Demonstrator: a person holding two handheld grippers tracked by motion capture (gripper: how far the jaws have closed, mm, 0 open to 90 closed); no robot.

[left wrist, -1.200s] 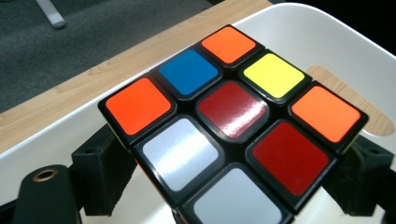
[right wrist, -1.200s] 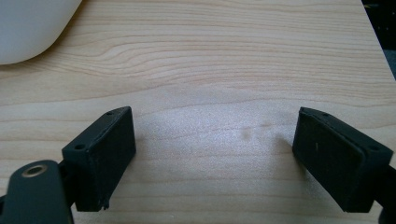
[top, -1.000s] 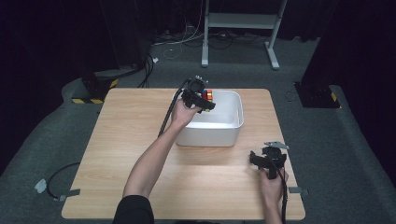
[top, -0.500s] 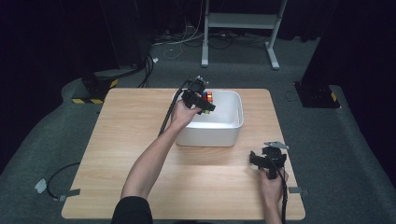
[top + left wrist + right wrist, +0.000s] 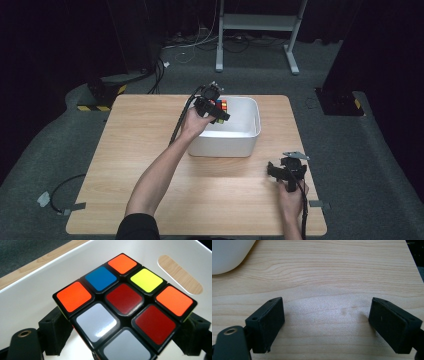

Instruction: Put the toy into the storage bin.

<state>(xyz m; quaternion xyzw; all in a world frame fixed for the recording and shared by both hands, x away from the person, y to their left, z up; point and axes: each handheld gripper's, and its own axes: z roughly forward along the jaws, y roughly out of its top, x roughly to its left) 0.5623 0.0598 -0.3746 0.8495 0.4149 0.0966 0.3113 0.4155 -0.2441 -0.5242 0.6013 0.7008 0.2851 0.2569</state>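
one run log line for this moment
left gripper: shut on puzzle cube, over white bin | right gripper: open, empty, over table

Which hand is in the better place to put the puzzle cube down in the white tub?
Left. The left tool already grips the puzzle cube over the white tub. The right tool is open above bare table, apart from the tub.

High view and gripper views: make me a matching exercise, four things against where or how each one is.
Things:
1. multicoloured puzzle cube
2. white plastic bin
3. left gripper
4. right gripper

States:
A. jaws open over bare wood
B. stands on the light wooden table
C. clamped between two black jaws
D. shut, held above the bin

Pairs: 1-C, 2-B, 3-D, 4-A
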